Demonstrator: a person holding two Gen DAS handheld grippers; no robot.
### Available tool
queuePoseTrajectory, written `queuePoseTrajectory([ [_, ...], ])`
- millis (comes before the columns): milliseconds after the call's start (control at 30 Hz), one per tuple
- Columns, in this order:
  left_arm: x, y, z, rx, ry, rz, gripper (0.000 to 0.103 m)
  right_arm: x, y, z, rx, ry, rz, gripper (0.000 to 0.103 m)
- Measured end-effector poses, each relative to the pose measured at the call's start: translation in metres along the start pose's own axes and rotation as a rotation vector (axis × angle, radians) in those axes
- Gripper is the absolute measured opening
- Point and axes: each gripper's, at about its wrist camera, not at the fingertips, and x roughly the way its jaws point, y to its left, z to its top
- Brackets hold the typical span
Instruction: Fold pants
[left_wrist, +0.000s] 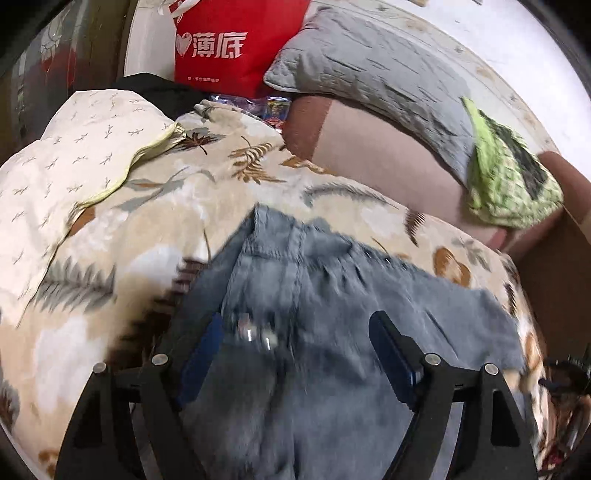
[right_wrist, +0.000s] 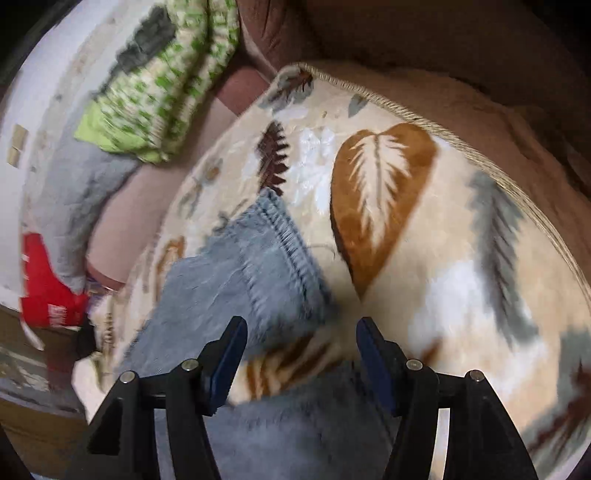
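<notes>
Blue-grey jeans (left_wrist: 314, 280) lie spread on a cream blanket with a leaf print (left_wrist: 166, 184). Their waistband and a metal button (left_wrist: 255, 332) sit just under my left gripper (left_wrist: 297, 319). That gripper hovers over the denim with its jaws wide apart, and no cloth is pinched between them. In the right wrist view a stitched leg hem (right_wrist: 266, 251) lies ahead on the blanket (right_wrist: 424, 258), and more denim (right_wrist: 295, 424) lies below the fingers. My right gripper (right_wrist: 301, 322) stands open above the blanket and the hem, gripping nothing. Both views are motion-blurred.
A red bag (left_wrist: 229, 40) and a grey pillow (left_wrist: 369, 66) lie at the back. A green patterned cloth (left_wrist: 506, 177) (right_wrist: 159, 85) rests on the pink-brown mattress (left_wrist: 369, 147). A cream quilt (left_wrist: 74, 147) is on the left and a cardboard box (left_wrist: 554, 266) on the right.
</notes>
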Motion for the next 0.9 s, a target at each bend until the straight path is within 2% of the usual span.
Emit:
queuePoseTrajectory([
  [67,0.023,-0.002,0.006,0.005,0.019,0.030,0.082,0.022,0.007,0.008,-0.038,0.040,-0.040,0.065],
  [133,0.047,-0.001,0.005,0.010,0.081,0.042,0.082,0.042,0.012,0.009,-0.079,0.085,-0.074,0.061],
  [167,0.063,0.000,0.002,0.020,0.129,0.057,0.082,0.048,0.014,0.009,-0.096,0.097,-0.086,0.046],
  [200,0.074,0.001,0.000,0.032,0.165,0.074,0.082,0.056,0.022,0.006,-0.152,0.108,-0.139,0.033],
  [233,0.083,0.002,-0.004,0.051,0.179,0.105,0.083,0.057,0.025,0.003,-0.199,0.104,-0.181,0.029],
  [300,0.088,0.005,-0.010,0.055,0.169,0.103,0.086,0.055,0.036,-0.002,-0.287,0.092,-0.249,0.020],
  [367,0.086,0.006,-0.013,0.052,0.149,0.090,0.088,0.040,0.050,-0.003,-0.379,0.016,-0.343,0.017],
  [467,0.084,0.007,-0.014,0.051,0.150,0.071,0.090,0.022,0.057,-0.004,-0.444,-0.069,-0.431,0.017],
  [500,0.084,0.007,-0.015,0.052,0.146,0.065,0.090,0.029,0.054,-0.007,-0.448,-0.053,-0.448,0.017],
  [533,0.083,0.007,-0.015,0.054,0.145,0.065,0.090,0.044,0.049,-0.011,-0.451,-0.001,-0.472,0.018],
  [567,0.082,0.006,-0.016,0.059,0.145,0.066,0.090,0.057,0.044,-0.013,-0.449,0.056,-0.482,0.025],
  [600,0.080,0.006,-0.016,0.062,0.147,0.063,0.090,0.069,0.038,-0.016,-0.438,0.106,-0.477,0.025],
  [633,0.078,0.007,-0.016,0.061,0.151,0.056,0.090,0.062,0.038,-0.014,-0.420,0.051,-0.459,0.027],
  [667,0.078,0.009,-0.013,0.057,0.156,0.046,0.090,0.056,0.038,-0.012,-0.397,0.035,-0.438,0.034],
  [700,0.076,0.011,-0.012,0.049,0.161,0.041,0.090,0.048,0.037,-0.009,-0.360,0.022,-0.383,0.049],
  [733,0.071,0.013,-0.009,0.026,0.157,0.034,0.090,0.039,0.037,-0.004,-0.316,0.007,-0.332,0.057],
  [767,0.064,0.016,-0.004,-0.009,0.134,0.011,0.090,0.033,0.039,0.001,-0.299,-0.012,-0.321,0.061],
  [833,0.050,0.021,0.008,-0.058,0.088,-0.030,0.090,0.027,0.054,0.018,-0.313,-0.068,-0.294,0.061],
  [900,0.044,0.025,0.022,-0.089,0.072,-0.070,0.090,0.035,0.063,0.036,-0.304,-0.079,-0.249,0.062],
])
